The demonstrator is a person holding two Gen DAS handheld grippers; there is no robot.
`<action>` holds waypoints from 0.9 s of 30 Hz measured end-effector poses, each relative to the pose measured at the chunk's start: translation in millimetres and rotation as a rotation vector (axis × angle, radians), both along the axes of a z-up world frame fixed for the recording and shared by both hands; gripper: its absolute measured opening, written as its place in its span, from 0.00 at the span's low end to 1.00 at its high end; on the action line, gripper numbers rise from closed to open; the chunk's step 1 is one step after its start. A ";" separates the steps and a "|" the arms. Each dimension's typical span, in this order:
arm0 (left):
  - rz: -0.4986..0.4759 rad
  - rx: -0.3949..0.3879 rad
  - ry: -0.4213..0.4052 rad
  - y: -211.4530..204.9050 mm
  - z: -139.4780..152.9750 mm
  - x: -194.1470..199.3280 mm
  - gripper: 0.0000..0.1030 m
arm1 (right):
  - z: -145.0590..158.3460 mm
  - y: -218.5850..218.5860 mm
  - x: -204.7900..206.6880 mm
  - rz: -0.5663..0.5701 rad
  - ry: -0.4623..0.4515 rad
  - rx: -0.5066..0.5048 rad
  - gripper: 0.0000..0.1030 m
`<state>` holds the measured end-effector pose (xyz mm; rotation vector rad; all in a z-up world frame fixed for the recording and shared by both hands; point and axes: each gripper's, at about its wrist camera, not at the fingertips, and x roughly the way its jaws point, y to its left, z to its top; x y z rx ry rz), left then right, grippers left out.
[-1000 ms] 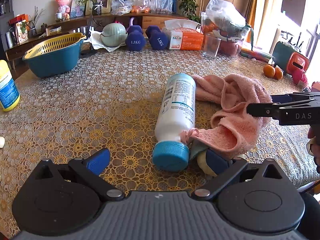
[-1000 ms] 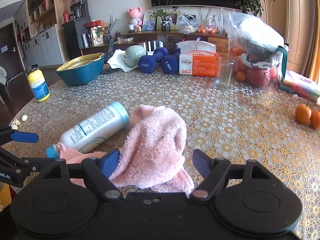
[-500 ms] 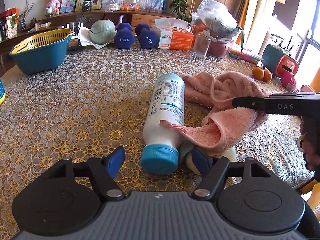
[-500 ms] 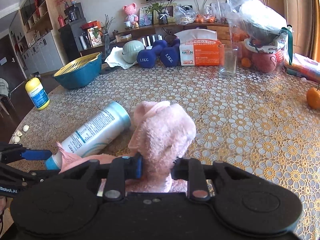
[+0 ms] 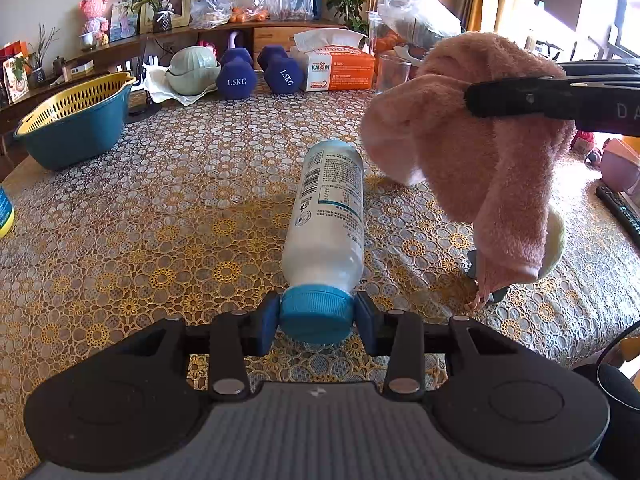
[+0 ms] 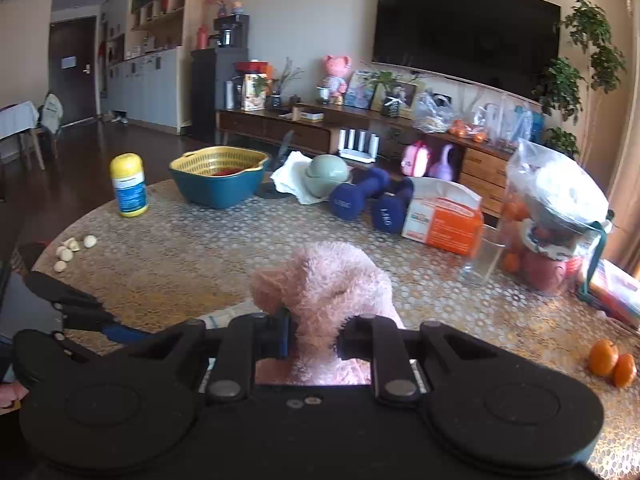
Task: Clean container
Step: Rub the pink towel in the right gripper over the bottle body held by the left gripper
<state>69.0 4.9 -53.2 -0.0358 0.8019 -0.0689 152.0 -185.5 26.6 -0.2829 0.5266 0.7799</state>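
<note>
A white bottle [image 5: 328,216] with a blue cap [image 5: 317,314] lies on its side on the lace-covered table, cap towards me. My left gripper [image 5: 317,318] is shut on that cap, one blue pad on each side. In the left wrist view a pink towel [image 5: 472,148] hangs in the air to the right of the bottle, clamped by the black right gripper [image 5: 470,98]. In the right wrist view my right gripper [image 6: 314,334] is shut on the pink towel [image 6: 332,280], lifted above the table. The bottle is hidden there; the left gripper's fingers [image 6: 80,312] show at the left.
A teal basin with a yellow strainer [image 5: 72,120], two blue dumbbells [image 5: 260,74], a tissue box [image 5: 338,66], a glass [image 6: 482,258] and bagged fruit stand at the back. A yellow-capped bottle [image 6: 129,186], garlic cloves [image 6: 72,250] and oranges [image 6: 612,362] lie near the edges.
My left gripper closed on the bottle's blue cap. My right gripper, which closed on the towel half a second ago, lifted it off the table and the bottle.
</note>
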 end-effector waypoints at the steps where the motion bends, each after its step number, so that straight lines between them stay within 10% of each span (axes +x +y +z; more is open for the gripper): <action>1: -0.004 0.005 -0.001 -1.5 0.5 -0.3 0.38 | -0.3 6.1 -3.5 0.028 0.002 -0.004 0.18; 12: -0.028 0.044 -0.008 -6.1 -0.1 -3.0 0.37 | -33.4 95.6 -41.6 0.325 -0.002 -0.162 0.18; 27: -0.052 0.053 -0.004 -6.2 0.4 -2.9 0.37 | -48.4 93.5 27.2 0.193 -0.003 -0.215 0.18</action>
